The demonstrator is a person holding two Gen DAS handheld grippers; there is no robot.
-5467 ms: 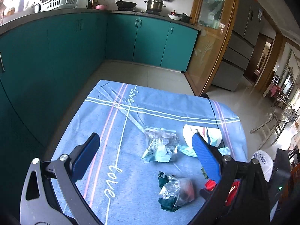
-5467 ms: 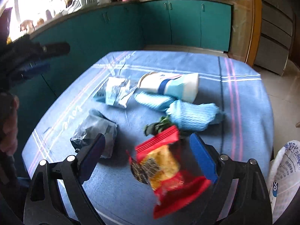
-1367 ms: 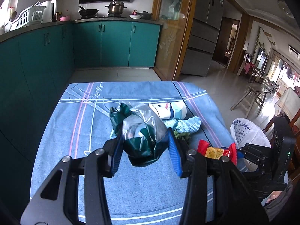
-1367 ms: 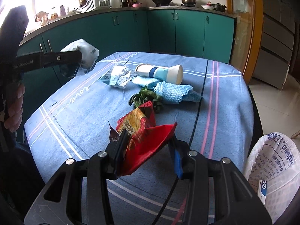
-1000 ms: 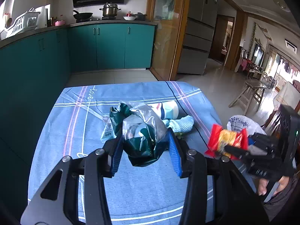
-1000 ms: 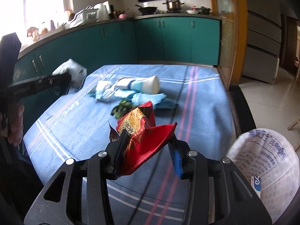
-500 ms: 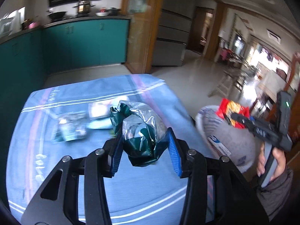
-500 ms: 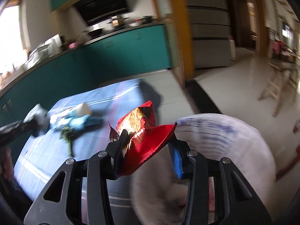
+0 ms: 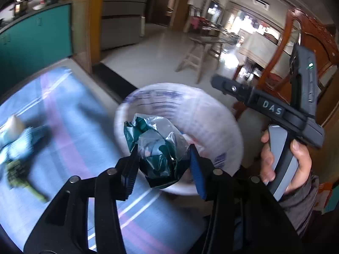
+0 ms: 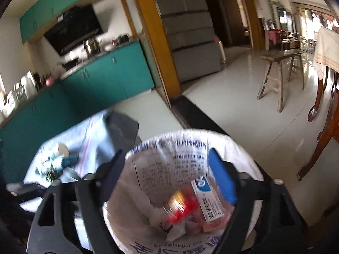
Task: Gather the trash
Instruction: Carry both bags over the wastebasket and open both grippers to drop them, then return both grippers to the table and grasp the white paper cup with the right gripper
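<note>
Your left gripper (image 9: pixel 163 169) has its two fingers pinched on the crumpled green wrapper (image 9: pixel 157 148), a wad of dark green foil and clear film that bulges above the pads, so the hold looks secure enough to carry. You hold it in front of the mouth of the white trash bag (image 9: pixel 207 114), which stands just off the table's edge, and that placing makes sense: opening here should let the wad fall inside rather than on the cloth. Your right gripper (image 10: pixel 169 177) has its fingers spread wide with nothing between them, poised straight over the bag's opening; below it the red snack packet (image 10: pixel 180 205) is a blur inside the bag, probably in mid-fall, though the smear makes that hard to say for certain. It lies next to a small white and blue box (image 10: pixel 208 201) among other scraps. On the blue striped tablecloth (image 9: pixel 63 131) some trash remains, namely a pale bottle and blue cloth bundle (image 9: pixel 17 139) and a bit of green stalk (image 9: pixel 19 173), all blurred. Beyond are teal cabinets (image 10: pixel 101 78), a pale tiled floor (image 10: pixel 243 110), a wooden stool (image 10: pixel 281 72) and a carved wooden chair (image 9: pixel 305 33).
</note>
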